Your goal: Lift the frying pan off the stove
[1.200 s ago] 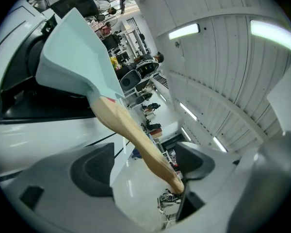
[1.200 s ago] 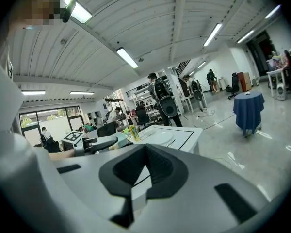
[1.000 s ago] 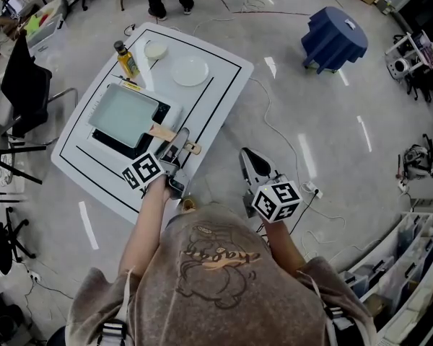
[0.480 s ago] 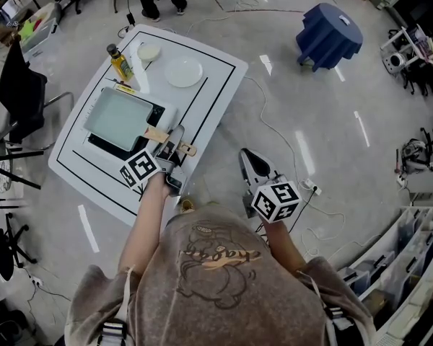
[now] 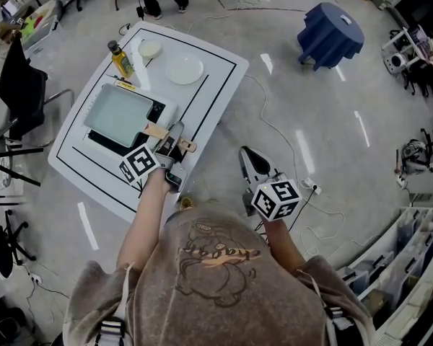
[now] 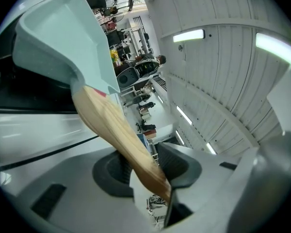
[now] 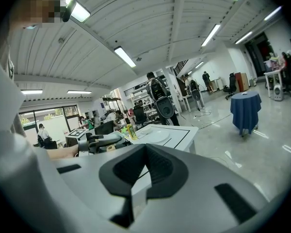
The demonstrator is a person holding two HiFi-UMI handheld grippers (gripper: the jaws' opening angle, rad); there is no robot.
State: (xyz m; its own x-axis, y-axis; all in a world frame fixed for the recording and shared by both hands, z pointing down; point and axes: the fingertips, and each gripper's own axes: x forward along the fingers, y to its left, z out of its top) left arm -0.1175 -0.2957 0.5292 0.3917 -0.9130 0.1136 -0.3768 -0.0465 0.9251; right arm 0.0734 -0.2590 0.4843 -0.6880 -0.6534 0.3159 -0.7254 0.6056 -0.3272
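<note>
Two claws showed: left claw (image 5: 175, 132), its jaws just closing, clamped the handle (image 6: 117, 135) of the pan (image 5: 117, 114) on the stove (image 5: 105, 145); right claw (image 5: 251, 161) hung jaws together, off the tabletop (image 5: 218, 69).

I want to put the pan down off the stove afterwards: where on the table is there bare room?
Bare: the table's right side, between the plate and the handle of the frying pan, and the strip along its left edge beside the stove. Crowded: the far end, where oil bottle, bowl and plate stand close.
</note>
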